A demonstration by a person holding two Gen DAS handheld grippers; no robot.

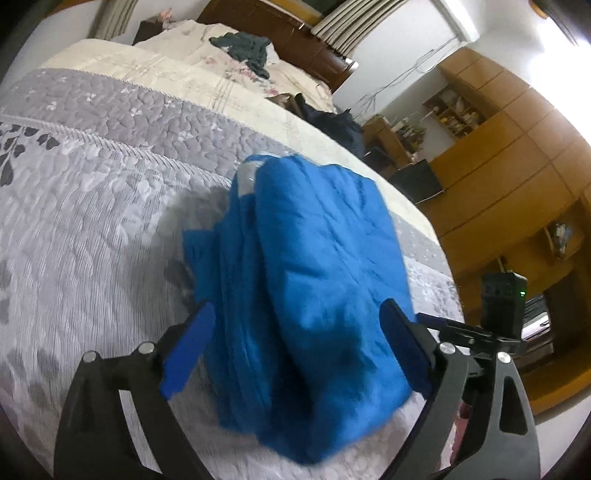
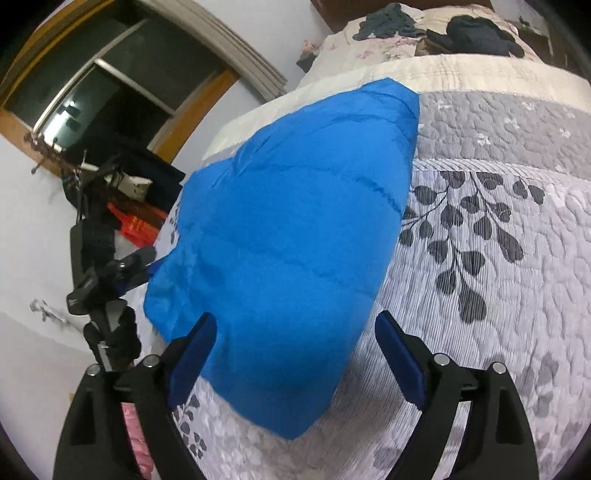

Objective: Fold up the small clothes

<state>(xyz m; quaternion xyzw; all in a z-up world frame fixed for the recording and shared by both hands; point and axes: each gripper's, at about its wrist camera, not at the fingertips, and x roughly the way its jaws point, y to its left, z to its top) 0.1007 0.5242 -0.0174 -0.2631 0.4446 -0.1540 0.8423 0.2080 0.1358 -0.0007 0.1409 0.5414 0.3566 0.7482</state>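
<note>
Spread on the gray bed cover [image 1: 92,240], the puffy blue jacket [image 1: 314,277] could be popped open if bumped by the wide-apart left gripper [image 1: 299,354] or right gripper [image 2: 295,354] at 6 o'clock.

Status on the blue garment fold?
Done: the blue quilted padded garment lies folded into a compact bundle on the grey leaf-print bedspread. In hand: nothing; left gripper and right gripper are both open around it. Left: dark clothes heaped by the pillows look unfolded.
</note>
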